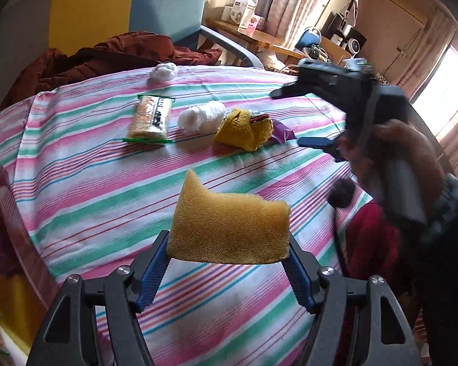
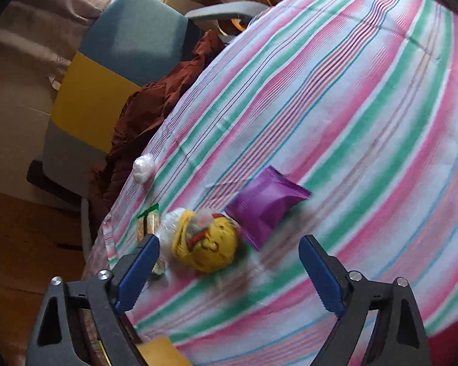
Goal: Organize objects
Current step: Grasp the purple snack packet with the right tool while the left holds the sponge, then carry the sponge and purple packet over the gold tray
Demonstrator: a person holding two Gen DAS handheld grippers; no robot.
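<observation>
Here, one yellow sponge (image 1: 229, 228) sits clamped between the blue pads of the left gripper (image 1: 229, 262), held above the striped tablecloth (image 1: 91, 189). Farther along the cloth lie one green-edged snack bar (image 1: 151, 119), one white bundle (image 1: 203, 116), one yellow knitted piece (image 1: 244, 132) and one purple packet (image 2: 267, 204), the last three close together; one small white ball (image 1: 163, 71) sits apart near the far edge. The right gripper (image 2: 229, 262), jaws spread wide and holding nothing, hangs over the yellow knitted piece. One brown garment (image 1: 91, 58) drapes the chair (image 1: 168, 9) behind.
</observation>
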